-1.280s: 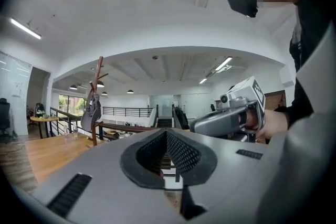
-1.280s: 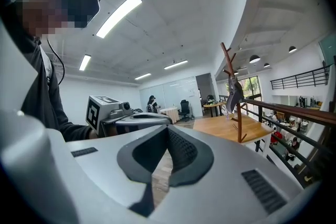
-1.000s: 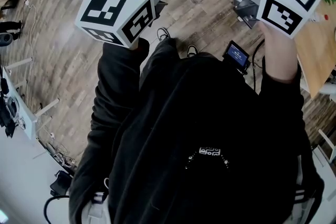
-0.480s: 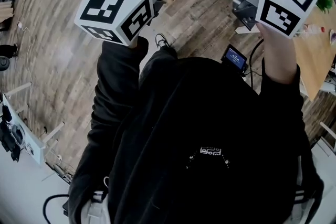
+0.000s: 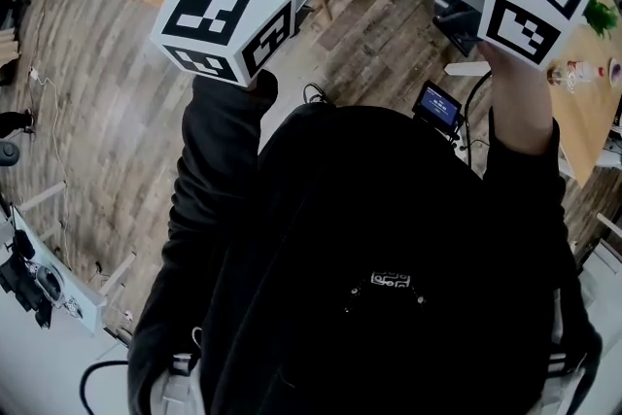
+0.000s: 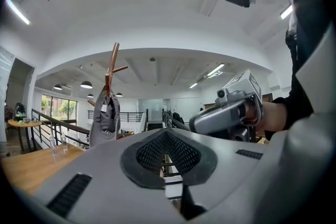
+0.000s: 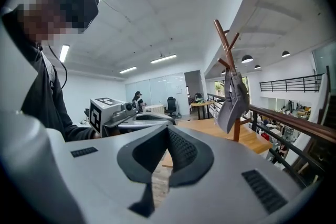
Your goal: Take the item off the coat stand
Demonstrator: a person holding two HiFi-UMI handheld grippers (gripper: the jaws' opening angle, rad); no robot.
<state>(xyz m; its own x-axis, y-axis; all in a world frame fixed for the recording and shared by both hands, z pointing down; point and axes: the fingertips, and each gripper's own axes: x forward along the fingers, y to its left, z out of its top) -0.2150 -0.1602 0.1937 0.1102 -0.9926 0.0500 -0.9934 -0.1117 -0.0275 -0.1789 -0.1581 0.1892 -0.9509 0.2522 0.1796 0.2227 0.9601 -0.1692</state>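
Note:
A grey cap (image 6: 104,120) hangs from a brown wooden coat stand (image 6: 111,67) some way ahead, up on a raised wooden platform. The right gripper view shows the same cap (image 7: 234,101) on the stand (image 7: 227,49), ahead and to the right. My left gripper (image 6: 166,139) is shut with nothing in it and points level. My right gripper (image 7: 169,136) is also shut and empty, held beside the left one. Neither is near the cap. In the head view both marker cubes, left (image 5: 225,24) and right (image 5: 533,7), are held out in front of the person's black top.
A wooden table (image 6: 31,161) with small bottles stands left of the stand, with a dark railing (image 6: 58,128) behind it. Another railing (image 7: 294,123) runs along the right. Far off, a person (image 7: 137,97) sits near an office chair (image 7: 171,105). The floor (image 5: 107,102) is wood plank.
In the head view the floor has slid back under both grippers and the raised wooden platform has come further into view at the top left. Both grippers stay side by side and shut.

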